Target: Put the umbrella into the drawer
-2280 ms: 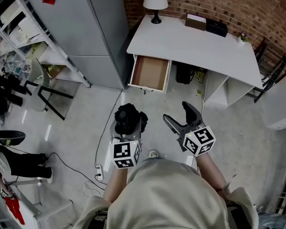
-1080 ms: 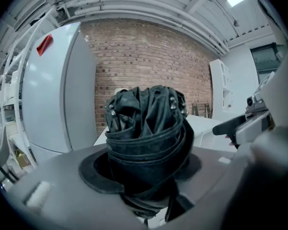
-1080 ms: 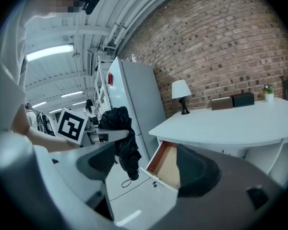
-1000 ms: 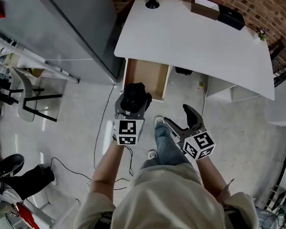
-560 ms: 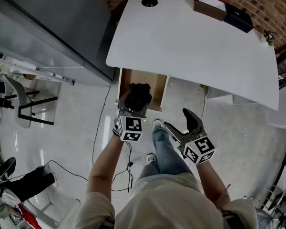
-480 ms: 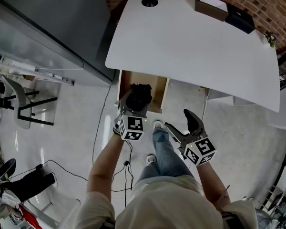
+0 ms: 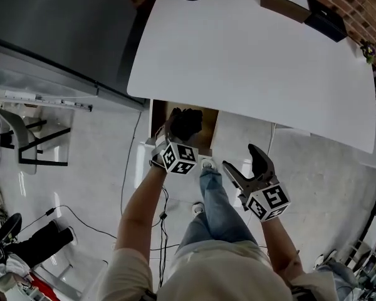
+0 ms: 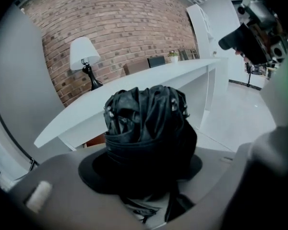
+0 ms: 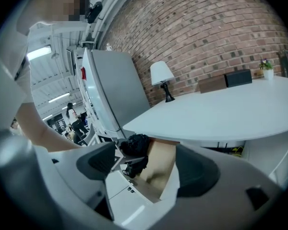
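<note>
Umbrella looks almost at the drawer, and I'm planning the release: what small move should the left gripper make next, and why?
Probably lower the left gripper a little into the open drawer before letting go: its jaws are shut on the folded umbrella, which hangs over the drawer's opening, not yet inside.

You wear a beige short-sleeved shirt (image 7: 219,274), blue jeans (image 7: 216,205), pale shoes (image 7: 207,164). Your left gripper (image 7: 182,128) and right gripper (image 7: 243,158): grey bodies, white cubes (image 7: 179,158) bearing black square markers.
</note>
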A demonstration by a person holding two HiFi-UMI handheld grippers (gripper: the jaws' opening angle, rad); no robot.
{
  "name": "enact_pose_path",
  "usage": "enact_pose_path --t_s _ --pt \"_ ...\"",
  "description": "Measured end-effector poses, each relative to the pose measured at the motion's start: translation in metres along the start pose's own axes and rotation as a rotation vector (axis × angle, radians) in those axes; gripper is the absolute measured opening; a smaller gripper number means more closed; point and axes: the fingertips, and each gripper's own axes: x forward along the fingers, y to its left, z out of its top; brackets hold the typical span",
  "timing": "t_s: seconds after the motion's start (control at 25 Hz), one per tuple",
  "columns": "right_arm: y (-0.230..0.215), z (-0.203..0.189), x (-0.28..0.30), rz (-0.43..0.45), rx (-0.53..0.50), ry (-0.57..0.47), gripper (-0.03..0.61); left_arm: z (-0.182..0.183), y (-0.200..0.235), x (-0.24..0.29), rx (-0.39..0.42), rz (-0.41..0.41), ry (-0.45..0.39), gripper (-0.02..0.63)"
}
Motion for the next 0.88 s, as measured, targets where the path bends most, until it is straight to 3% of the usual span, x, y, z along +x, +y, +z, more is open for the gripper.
enact_pose_path --t_s 0.44,0.88 --pt "-0.032 -0.018 0.014 -0.030 0.028 0.007 0.390 -0.041 -0.010 0.070 0.088 -0.027 0.111 0.258" --pt "-0.049 -0.029 0.033 -0.050 0.036 0.029 0.390 -0.051 -0.039 0.129 0.215 -0.114 0.198 0.272"
